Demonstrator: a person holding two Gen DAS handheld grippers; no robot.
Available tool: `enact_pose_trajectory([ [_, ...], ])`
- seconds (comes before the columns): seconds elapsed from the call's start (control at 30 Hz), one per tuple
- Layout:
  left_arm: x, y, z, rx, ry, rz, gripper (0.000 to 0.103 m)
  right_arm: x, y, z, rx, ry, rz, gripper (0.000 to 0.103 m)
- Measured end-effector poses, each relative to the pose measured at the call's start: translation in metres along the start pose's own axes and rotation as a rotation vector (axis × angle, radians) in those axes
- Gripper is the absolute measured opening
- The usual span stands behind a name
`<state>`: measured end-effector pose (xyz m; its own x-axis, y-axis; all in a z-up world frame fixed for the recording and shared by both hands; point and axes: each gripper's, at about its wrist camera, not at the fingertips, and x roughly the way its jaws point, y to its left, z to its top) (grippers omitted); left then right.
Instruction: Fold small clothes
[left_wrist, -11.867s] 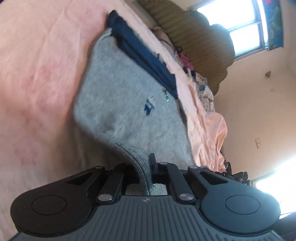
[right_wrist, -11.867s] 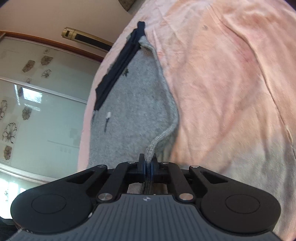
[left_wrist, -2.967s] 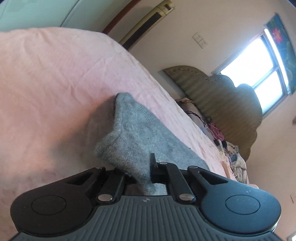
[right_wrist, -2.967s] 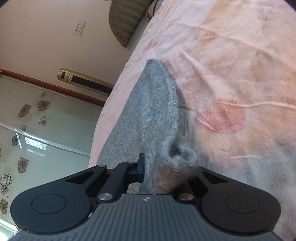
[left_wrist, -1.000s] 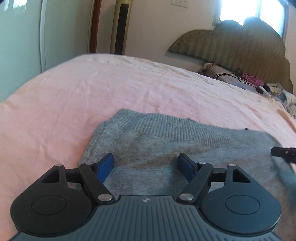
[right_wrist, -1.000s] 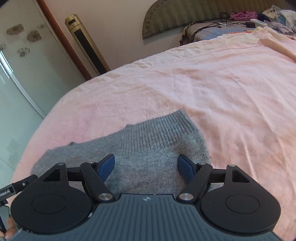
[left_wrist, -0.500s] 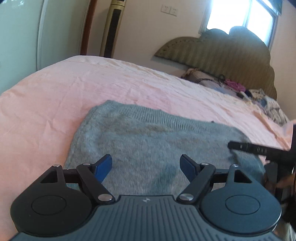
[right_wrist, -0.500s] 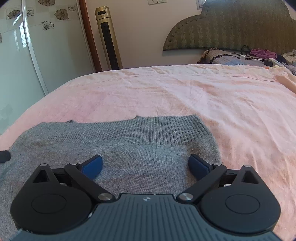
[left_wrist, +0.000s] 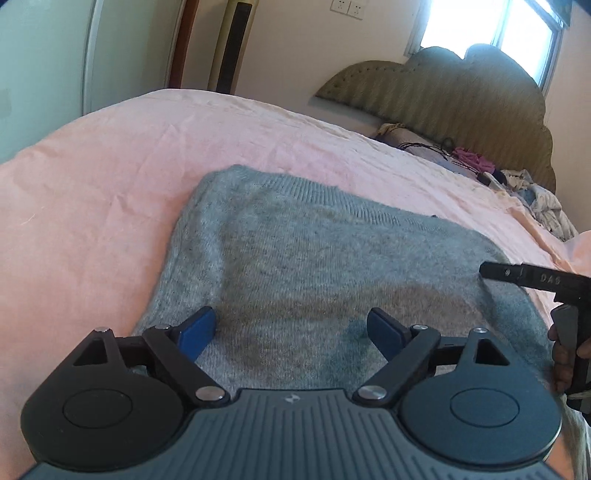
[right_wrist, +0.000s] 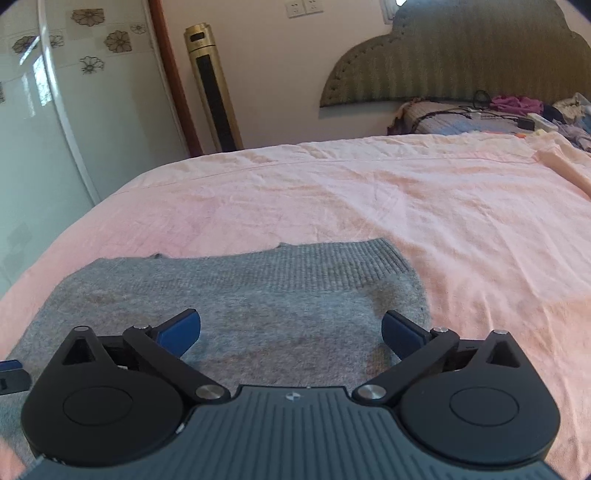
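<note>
A grey knitted garment (left_wrist: 325, 258) lies folded flat on the pink bed sheet (left_wrist: 92, 206), its ribbed hem on the far side. It also shows in the right wrist view (right_wrist: 258, 295). My left gripper (left_wrist: 291, 330) is open and empty, hovering over the garment's near left part. My right gripper (right_wrist: 291, 332) is open and empty over the garment's near right part. The right gripper's black finger (left_wrist: 524, 275) shows at the right edge of the left wrist view, above the garment's right edge.
A padded headboard (right_wrist: 461, 55) and a pile of clothes and cables (right_wrist: 517, 110) stand at the far right. A gold tower fan (right_wrist: 214, 85) and a glass sliding door (right_wrist: 55, 110) are beyond the bed. Pink sheet (right_wrist: 443, 206) surrounds the garment.
Both grippers let go of the garment earlier and now stay open above it. In the last second both pulled back and rose slightly; the garment lies still.
</note>
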<state>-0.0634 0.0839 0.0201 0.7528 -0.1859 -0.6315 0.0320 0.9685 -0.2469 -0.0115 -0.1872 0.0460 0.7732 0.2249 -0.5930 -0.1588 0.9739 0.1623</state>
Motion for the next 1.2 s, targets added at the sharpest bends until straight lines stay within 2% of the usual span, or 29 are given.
enact_pose_trajectory([
  [0.07, -0.010, 0.002, 0.001, -0.057, -0.002, 0.005, 0.090, 0.012, -0.001, -0.013, -0.049, 0.036, -0.040, 0.103],
  [0.17, -0.038, 0.019, -0.013, -0.260, -0.030, -0.042, 0.090, 0.009, -0.006, -0.014, -0.008, 0.005, -0.018, 0.103],
  [0.3, -0.072, 0.037, -0.050, -0.487, -0.070, -0.033, 0.090, 0.007, -0.006, -0.015, -0.009, 0.001, -0.018, 0.103],
  [0.37, -0.076, 0.039, -0.059, -0.520, -0.069, -0.037, 0.090, 0.006, -0.005, -0.016, -0.006, 0.000, -0.016, 0.103],
  [0.57, -0.052, 0.042, -0.042, -0.599, -0.078, -0.044, 0.089, 0.003, -0.008, -0.017, 0.011, -0.009, -0.005, 0.103],
  [0.6, -0.047, 0.041, -0.040, -0.614, -0.086, -0.039, 0.084, 0.002, -0.008, -0.017, 0.015, -0.011, -0.004, 0.103],
  [0.63, -0.041, 0.040, -0.036, -0.619, -0.081, -0.025, 0.075, 0.001, -0.009, -0.017, 0.020, -0.013, -0.001, 0.103],
  [0.67, -0.035, 0.040, -0.032, -0.624, -0.055, -0.004, 0.041, 0.001, -0.009, -0.017, 0.024, -0.015, 0.002, 0.103],
  [0.7, -0.028, 0.040, -0.030, -0.630, -0.016, 0.014, 0.013, 0.000, -0.010, -0.017, 0.029, -0.017, 0.004, 0.103],
  [0.77, -0.024, 0.039, -0.029, -0.631, -0.004, 0.040, 0.010, -0.002, -0.012, -0.018, 0.038, -0.021, 0.012, 0.103],
  [0.9, -0.030, 0.012, -0.018, -0.475, -0.042, 0.124, 0.006, -0.004, -0.015, -0.018, 0.061, -0.028, 0.029, 0.103],
  [0.97, -0.035, -0.014, -0.007, -0.358, -0.084, 0.123, 0.005, -0.005, -0.016, -0.018, 0.073, -0.032, 0.038, 0.103],
  [1.1, -0.033, -0.095, 0.012, -0.090, -0.143, 0.010, 0.005, -0.008, -0.023, -0.018, 0.117, -0.043, 0.069, 0.103],
  [1.2, -0.011, -0.156, -0.004, 0.153, -0.066, -0.129, 0.005, -0.013, -0.037, -0.017, 0.205, -0.058, 0.132, 0.103],
])
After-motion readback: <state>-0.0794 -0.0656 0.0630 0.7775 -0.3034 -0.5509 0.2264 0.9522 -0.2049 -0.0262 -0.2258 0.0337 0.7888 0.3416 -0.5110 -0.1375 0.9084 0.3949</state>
